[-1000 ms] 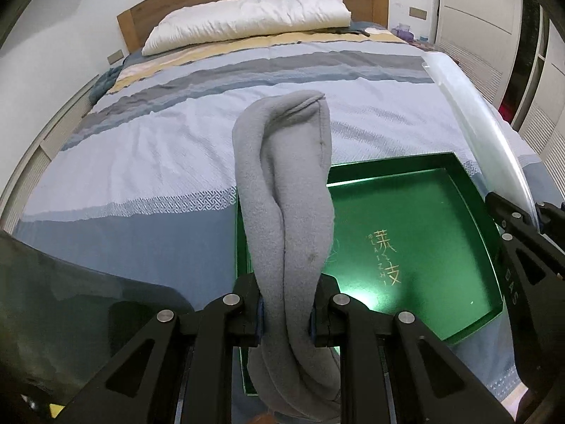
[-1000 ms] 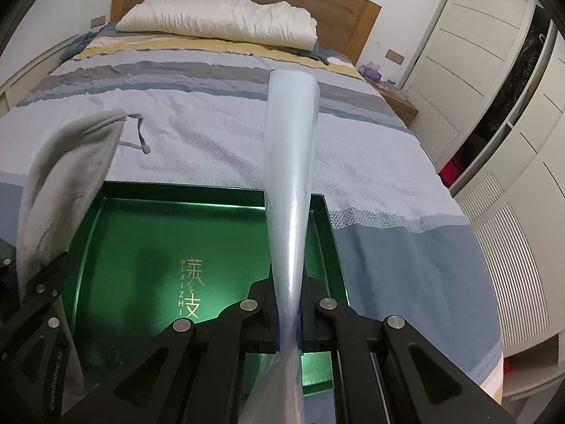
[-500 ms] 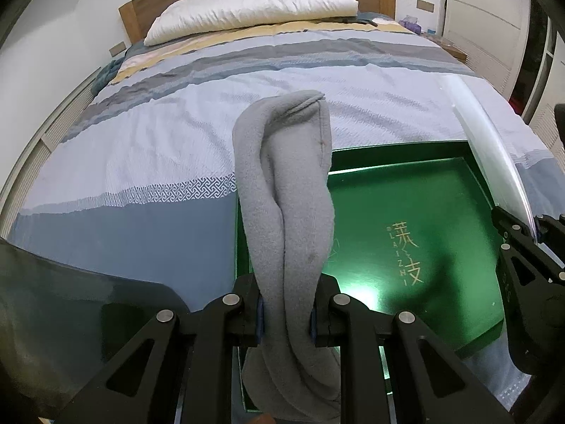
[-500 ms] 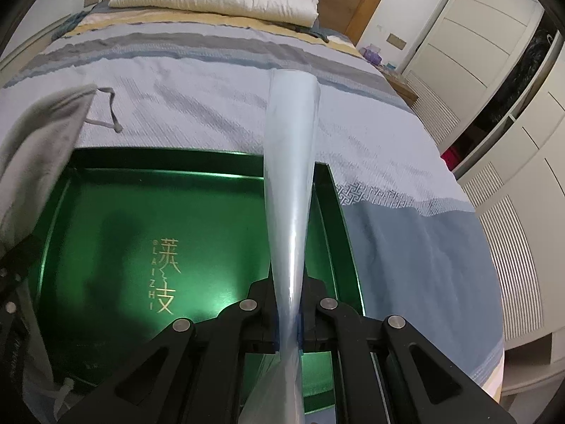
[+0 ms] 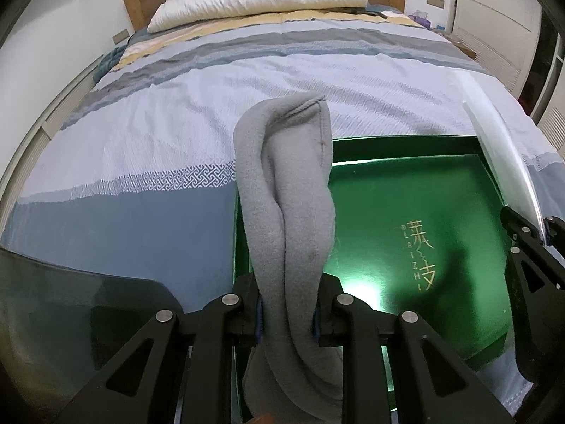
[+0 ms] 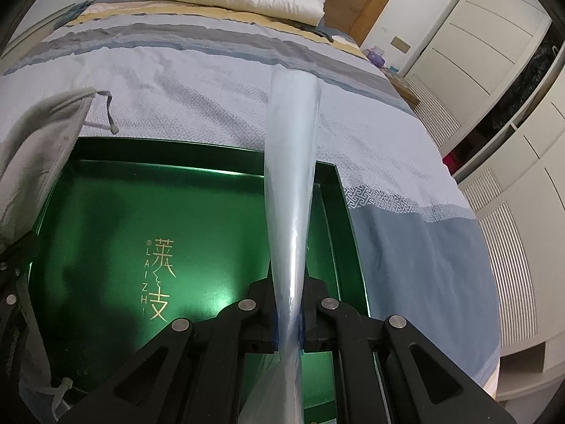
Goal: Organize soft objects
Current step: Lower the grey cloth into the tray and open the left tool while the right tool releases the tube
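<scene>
Grey fleece, a drawstring pouch (image 5: pixel 287 219) by the look of its cord, stands bunched between the jaws of the left gripper (image 5: pixel 287 312), which are closed narrowly on its middle; its top rises ahead of the fingertips and its tail sags below them, out of sight. To the right of that claw and a little beneath it lies the green tray (image 5: pixel 455 166) with gold lettering, resting on the striped bedspread (image 5: pixel 169 134). The right gripper (image 6: pixel 289 321) is pinched nearly shut on a clear plastic sheet (image 6: pixel 291 162), perhaps a bag, that fans out forward over the tray's right rim.

The main risk, as I judge it, lies in the release. The pouch hangs above the tray's left edge, so letting go from this position could drape it half over the rim and onto the bedspread. Its loose cord (image 6: pixel 107 116) dangles toward the right claw and might snag on a finger or the rim as the hands converge. The plastic is slick and thin; held by such a small bite it could slip free or fold on itself, and if the pouch is meant to go inside it, no mouth is visibly open to receive it. The two claws sit close together, so a hurried move could knock them.
</scene>
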Motion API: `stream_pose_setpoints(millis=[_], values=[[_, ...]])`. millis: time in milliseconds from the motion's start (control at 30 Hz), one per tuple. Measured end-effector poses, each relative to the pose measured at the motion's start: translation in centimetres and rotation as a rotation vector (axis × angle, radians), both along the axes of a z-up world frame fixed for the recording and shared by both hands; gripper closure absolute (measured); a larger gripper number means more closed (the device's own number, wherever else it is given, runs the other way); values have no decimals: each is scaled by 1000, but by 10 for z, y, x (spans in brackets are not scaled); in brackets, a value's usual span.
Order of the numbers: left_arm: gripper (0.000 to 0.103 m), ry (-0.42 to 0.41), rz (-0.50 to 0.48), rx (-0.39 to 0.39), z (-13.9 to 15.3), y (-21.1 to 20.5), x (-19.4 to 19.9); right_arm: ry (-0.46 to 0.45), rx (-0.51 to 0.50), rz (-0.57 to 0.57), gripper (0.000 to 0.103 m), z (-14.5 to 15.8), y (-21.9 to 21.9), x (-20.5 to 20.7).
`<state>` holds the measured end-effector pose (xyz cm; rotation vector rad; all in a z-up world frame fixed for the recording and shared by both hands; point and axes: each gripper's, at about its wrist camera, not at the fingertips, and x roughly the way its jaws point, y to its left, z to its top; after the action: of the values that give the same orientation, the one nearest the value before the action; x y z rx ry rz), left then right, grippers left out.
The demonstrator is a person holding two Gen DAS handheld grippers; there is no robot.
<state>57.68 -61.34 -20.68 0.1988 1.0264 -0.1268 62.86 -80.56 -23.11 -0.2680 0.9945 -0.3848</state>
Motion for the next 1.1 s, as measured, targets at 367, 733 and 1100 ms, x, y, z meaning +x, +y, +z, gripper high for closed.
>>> stream_pose_setpoints(millis=[367,733,1100], values=[[85,14,19,21,-13,1,5,21,-11,3,96,-11,0,-2],[79,13,-8,27,-15,-6,4,39,-5,2,90,-18,-2,5],[70,7,-11,23,-13,-9,1,43,29,-8,70,-17,-9,7]])
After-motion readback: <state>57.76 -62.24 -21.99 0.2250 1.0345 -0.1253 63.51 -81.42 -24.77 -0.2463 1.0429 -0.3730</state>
